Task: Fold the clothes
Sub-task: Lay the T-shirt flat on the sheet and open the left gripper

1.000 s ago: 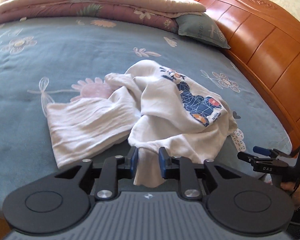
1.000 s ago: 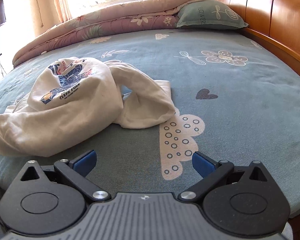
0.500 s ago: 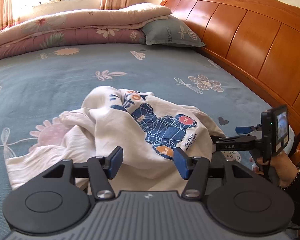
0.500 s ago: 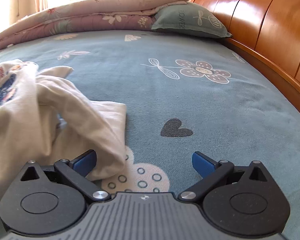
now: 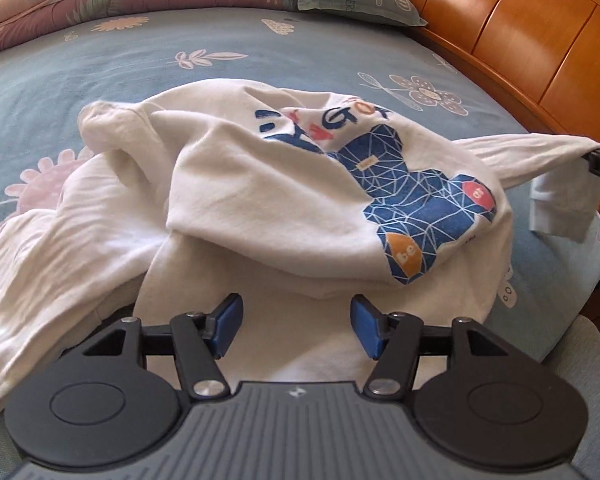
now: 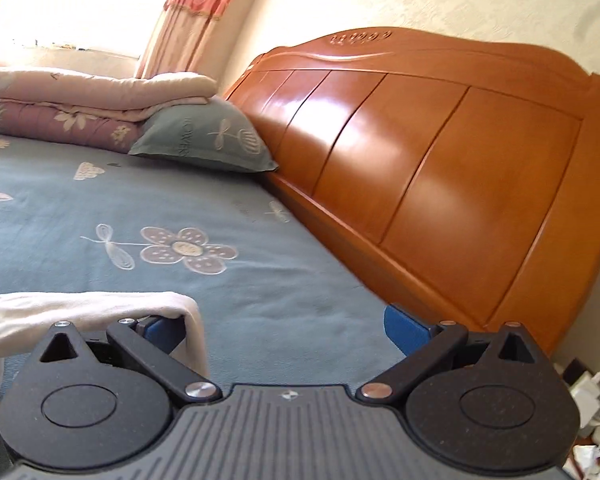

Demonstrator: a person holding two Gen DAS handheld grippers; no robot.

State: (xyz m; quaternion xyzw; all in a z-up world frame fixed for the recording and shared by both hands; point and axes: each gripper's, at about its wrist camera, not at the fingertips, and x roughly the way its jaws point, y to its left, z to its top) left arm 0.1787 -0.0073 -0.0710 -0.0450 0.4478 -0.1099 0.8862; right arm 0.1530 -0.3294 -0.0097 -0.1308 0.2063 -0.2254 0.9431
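Left hand-held gripper (image 5: 296,326): ribbed grey body, black round-ended linkage arms, silver pivot screws, blue finger pads (image 5: 228,322). Right hand-held gripper (image 6: 284,326): identical build.

Right tool (image 6: 286,322): jaws wide apart, white cloth (image 6: 80,308) draped over its left finger | bed (image 6: 280,292): blue sheet with flower print | pillow (image 6: 204,140): grey-green, against wooden headboard (image 6: 440,160) | folded quilts (image 6: 80,104): stacked behind pillow | curtain (image 6: 192,16): pink, beside bright window (image 6: 80,4)
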